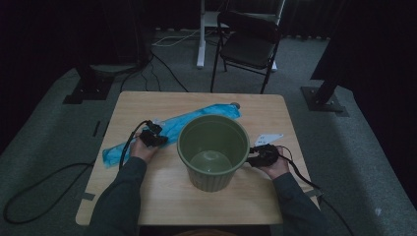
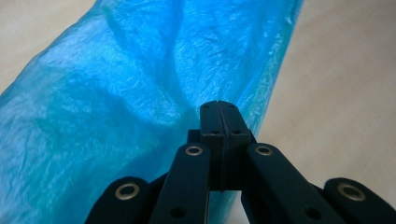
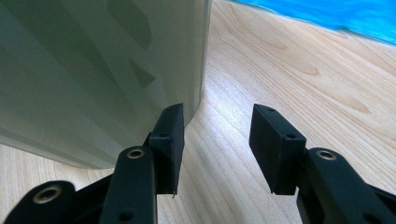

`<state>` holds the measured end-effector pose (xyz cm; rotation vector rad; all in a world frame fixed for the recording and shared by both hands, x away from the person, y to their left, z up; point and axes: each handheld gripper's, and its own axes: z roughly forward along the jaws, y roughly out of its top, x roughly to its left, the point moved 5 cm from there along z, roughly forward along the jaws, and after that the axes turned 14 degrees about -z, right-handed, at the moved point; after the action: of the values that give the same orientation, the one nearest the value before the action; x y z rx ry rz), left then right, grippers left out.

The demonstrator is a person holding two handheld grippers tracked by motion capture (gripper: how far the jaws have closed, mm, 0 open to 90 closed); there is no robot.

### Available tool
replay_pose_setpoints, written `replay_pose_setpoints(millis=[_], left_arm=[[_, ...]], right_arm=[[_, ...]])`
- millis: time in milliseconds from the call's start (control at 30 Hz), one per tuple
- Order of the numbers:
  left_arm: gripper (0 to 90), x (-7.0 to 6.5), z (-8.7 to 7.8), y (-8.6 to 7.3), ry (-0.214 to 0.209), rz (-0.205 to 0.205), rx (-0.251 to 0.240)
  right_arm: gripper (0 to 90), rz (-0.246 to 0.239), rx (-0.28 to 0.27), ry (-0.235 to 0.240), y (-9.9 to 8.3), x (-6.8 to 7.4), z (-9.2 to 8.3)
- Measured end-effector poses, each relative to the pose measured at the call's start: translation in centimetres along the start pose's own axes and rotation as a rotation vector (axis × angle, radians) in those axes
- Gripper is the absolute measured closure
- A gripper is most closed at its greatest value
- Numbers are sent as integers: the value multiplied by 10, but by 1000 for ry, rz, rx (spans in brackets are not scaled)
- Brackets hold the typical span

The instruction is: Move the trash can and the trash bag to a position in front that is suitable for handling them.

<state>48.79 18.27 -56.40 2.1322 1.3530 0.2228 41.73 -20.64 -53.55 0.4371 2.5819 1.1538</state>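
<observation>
High view: left claw (image 1: 156, 135) rests on blue bag (image 1: 196, 118) beside bucket (image 1: 213, 150).

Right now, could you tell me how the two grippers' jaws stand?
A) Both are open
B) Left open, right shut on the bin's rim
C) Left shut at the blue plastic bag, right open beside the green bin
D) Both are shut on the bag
C: the left gripper has its jaws pressed together at the blue plastic bag, while the right gripper shows a clear gap between its jaws beside the green bin.
</observation>
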Motion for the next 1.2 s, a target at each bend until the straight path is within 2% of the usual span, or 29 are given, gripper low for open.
replay_pose_setpoints(millis=[67,133,200,233,267,333,433,467,533,567,633,733,900,1000,1033,1200], left_arm=[[899,-3,-12,-19,-28,12,1],[898,-6,-18,-30,-55,21,-4],[897,-7,-21,-34,-61,35,6],[894,-12,-27,-43,-63,47,17],[891,-12,-27,-43,-63,47,17],[877,-19,-32,-53,-90,27,25],[866,-19,-32,-53,-90,27,25],[866,-31,-38,-61,-102,41,33],[723,-37,-45,-58,-119,42,-7],[676,-39,-51,-51,-114,32,-49],[625,-42,-56,-42,-130,21,-106],[565,-42,-59,-31,-127,17,-147],[543,-30,-60,-18,-101,-3,-196],[537,-23,-58,-15,-84,-18,-206],[537,-19,-56,-14,-67,-34,-214],[530,-9,-52,-8,-30,-31,-241]], right_arm=[[550,0,2,1,0,0,0],[550,1,4,4,0,1,1],[550,-1,5,5,0,1,2],[550,-5,7,7,1,2,2],[550,-5,7,7,1,2,2],[550,-8,3,6,1,2,1],[550,-8,2,6,1,2,1],[550,-8,2,6,1,2,1],[550,-4,2,4,0,1,0],[550,-5,2,3,0,0,0],[549,-3,3,3,0,-1,0],[546,0,5,5,0,0,1],[541,2,11,9,-2,0,3],[540,1,17,11,-2,0,4],[540,0,16,9,-2,0,4],[536,-7,21,8,-3,1,4]])
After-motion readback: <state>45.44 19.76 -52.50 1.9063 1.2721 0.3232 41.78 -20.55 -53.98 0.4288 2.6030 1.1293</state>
